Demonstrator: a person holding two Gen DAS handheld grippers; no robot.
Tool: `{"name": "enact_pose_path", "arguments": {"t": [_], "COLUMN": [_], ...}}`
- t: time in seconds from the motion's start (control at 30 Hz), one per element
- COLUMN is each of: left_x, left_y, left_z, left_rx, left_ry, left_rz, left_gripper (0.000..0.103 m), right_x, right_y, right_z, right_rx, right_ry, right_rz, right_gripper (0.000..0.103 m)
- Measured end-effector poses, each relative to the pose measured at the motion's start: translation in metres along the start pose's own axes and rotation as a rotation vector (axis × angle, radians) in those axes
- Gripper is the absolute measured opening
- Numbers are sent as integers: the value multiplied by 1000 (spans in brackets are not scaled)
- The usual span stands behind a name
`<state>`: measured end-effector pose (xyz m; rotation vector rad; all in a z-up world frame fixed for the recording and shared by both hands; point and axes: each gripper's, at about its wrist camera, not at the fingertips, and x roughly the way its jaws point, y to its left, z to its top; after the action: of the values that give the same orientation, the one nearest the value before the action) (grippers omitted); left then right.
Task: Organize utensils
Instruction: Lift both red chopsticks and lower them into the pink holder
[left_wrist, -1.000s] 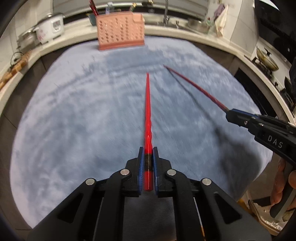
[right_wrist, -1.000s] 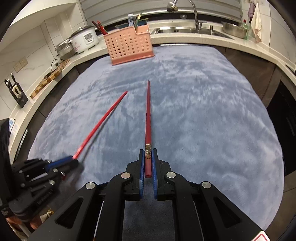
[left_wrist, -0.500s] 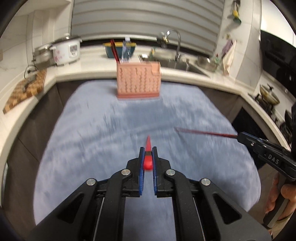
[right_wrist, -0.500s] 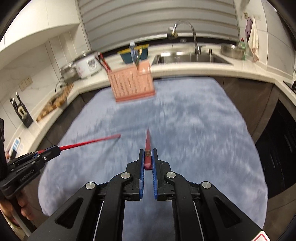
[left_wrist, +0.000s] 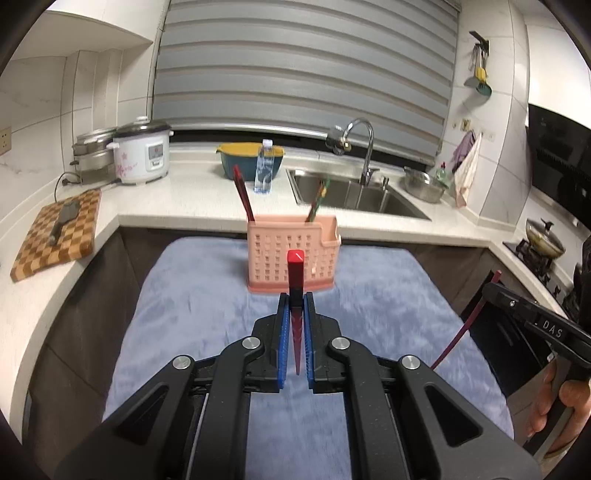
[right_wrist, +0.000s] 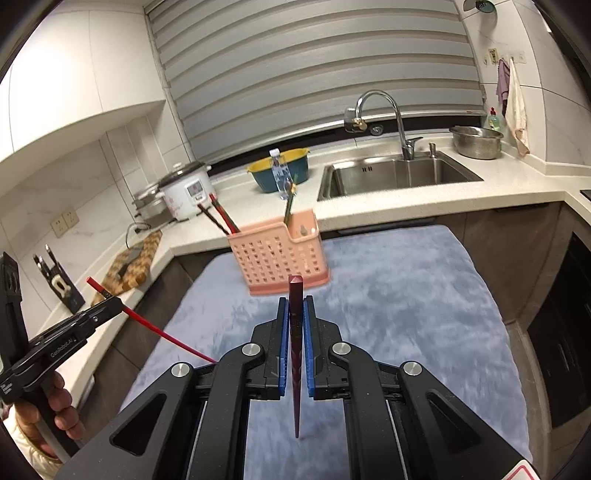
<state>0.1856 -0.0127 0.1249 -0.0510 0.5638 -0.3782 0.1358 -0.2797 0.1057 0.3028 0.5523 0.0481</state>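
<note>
We had tipped both chopsticks up off the mat (left_wrist: 207, 295), so their thin ends now pointed down. Our left gripper (left_wrist: 294, 325) squeezed the red stick (left_wrist: 295, 280), and our right gripper (right_wrist: 295, 332) squeezed the dark stick (right_wrist: 295, 332). Both were ready to drop into the basket (left_wrist: 273, 254) ahead.

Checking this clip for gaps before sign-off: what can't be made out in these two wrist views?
- Inside of the pink caddy: both views; its own front wall hides it.
- Lower ends of the chopsticks in the caddy: hidden by the same wall.
- Tip of the bright red chopstick: right wrist view, behind the right gripper; the left gripper holds it.
</note>
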Motion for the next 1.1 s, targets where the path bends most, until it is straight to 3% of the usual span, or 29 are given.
{"name": "enact_pose_path", "arguments": {"t": [0.37,0.6,0.83,1.1], "left_x": [31,75,129,168], "left_y": [13,17,26,32], "left_z": [109,165,174,157], "left_rx": [-3,8,16,17], "left_ry": [-148,-189,-126,-50], "left_rz": [-7,21,66,73], "left_gripper": [7,7,7,7], "right_x": [40,88,146,213], "right_y": [23,44,56,53], "right_z": [110,182,217,205], "right_rx": [3,-24,-62,-80], "right_ry": [-164,-238,-228,-103], "right_rz": [63,61,51,49], "right_gripper": [7,7,7,7]}}
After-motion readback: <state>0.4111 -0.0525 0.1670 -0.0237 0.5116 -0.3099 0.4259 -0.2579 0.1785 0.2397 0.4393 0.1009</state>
